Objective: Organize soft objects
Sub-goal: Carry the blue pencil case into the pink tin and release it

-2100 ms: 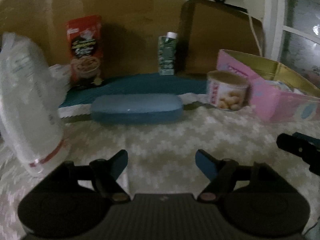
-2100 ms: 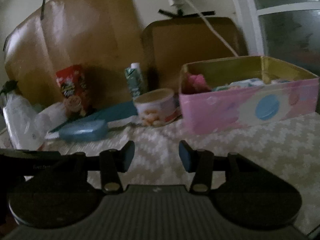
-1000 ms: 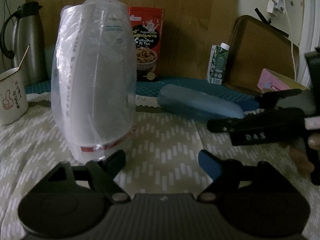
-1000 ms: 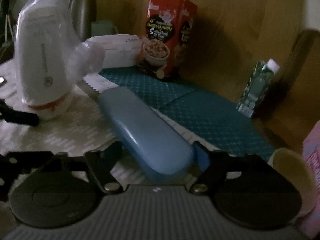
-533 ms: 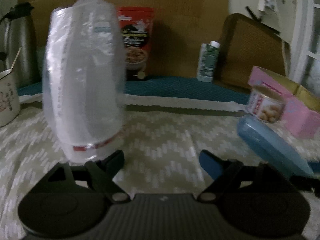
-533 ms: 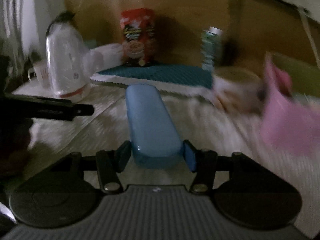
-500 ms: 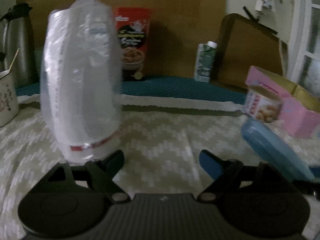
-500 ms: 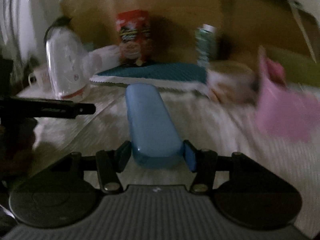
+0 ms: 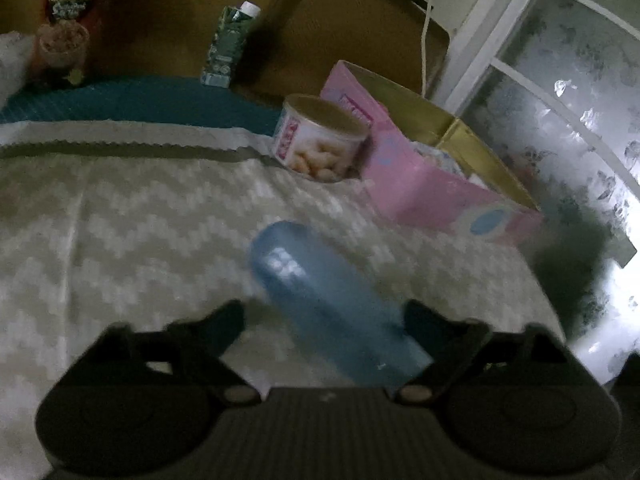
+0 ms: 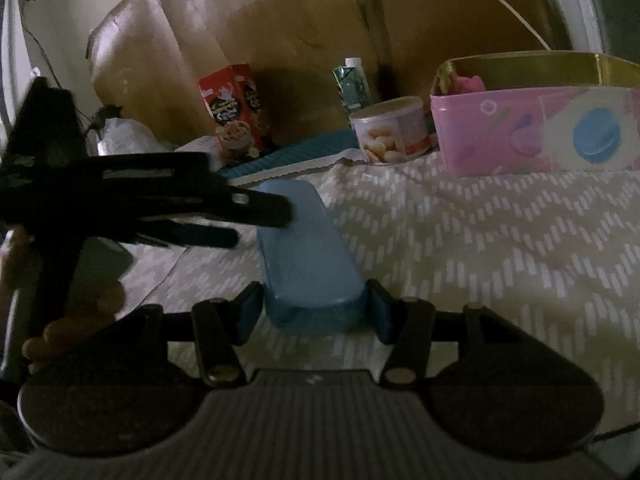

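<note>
While the right gripper [image 10: 313,312] pinches the near end of the blue glasses case [image 10: 304,252], its two blue pads pressed against the case's sides, the case juts forward above the chevron-patterned cloth [image 10: 480,240]; I cannot tell whether its far end touches the cloth. The left gripper [image 9: 320,316] has its fingers spread wide, with the case lying in the gap between them but gripped by neither; from the right wrist its dark fingers cross just over the far left of the case. I judge the step in hand to be the carry: the case is picked up and on its way to the pink tin box [image 10: 536,128], open-topped with some pink and pale things already inside, well apart to the right. The next move calls for lifting the case above the box's gold rim, swinging right, and lining its long side with the box's length before letting go.

The cloth between case and box is bare, so the path is free. The round snack can [image 10: 390,130] stands just beside the box's left wall, the green drink carton [image 10: 352,84] and red snack packet [image 10: 236,108] further back; a low swing could clip the can. The left gripper should draw back first.
</note>
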